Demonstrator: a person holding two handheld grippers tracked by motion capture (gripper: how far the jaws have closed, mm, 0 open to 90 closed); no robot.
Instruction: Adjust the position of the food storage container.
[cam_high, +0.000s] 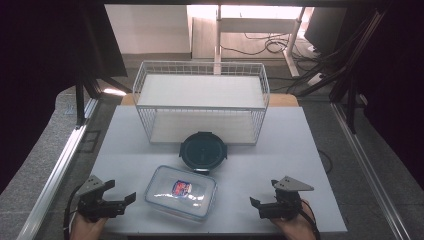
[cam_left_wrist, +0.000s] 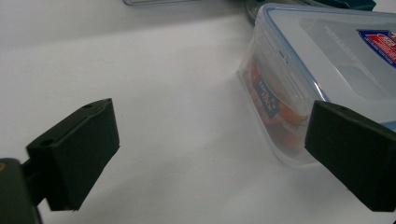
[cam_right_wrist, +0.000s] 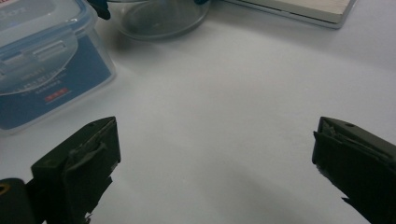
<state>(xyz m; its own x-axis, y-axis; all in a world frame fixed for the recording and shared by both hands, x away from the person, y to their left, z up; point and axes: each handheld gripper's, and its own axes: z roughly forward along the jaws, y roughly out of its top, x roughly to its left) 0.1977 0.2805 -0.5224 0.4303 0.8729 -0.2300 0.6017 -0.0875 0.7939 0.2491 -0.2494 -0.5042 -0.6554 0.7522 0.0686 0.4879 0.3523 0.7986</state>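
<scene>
— How far along is it?

— Barely begun, by my reading. The box (cam_high: 181, 192) lies at the near middle of the table (cam_high: 280, 150), lid on, untouched. The round tub (cam_high: 203, 152) sits just beyond it, in front of the wire rack (cam_high: 200, 102), whose shelves are bare.

— And the grippers?

— The left gripper (cam_high: 120, 200) and right gripper (cam_high: 260, 205) rest at the near edge on either side of the box, both spread wide, nothing between the jaws.

— Room to move?

— Plenty to the left and right. The box's far corner looks close to the tub, perhaps touching; the high view is too coarse to say. The near table edge is just behind the box.
</scene>
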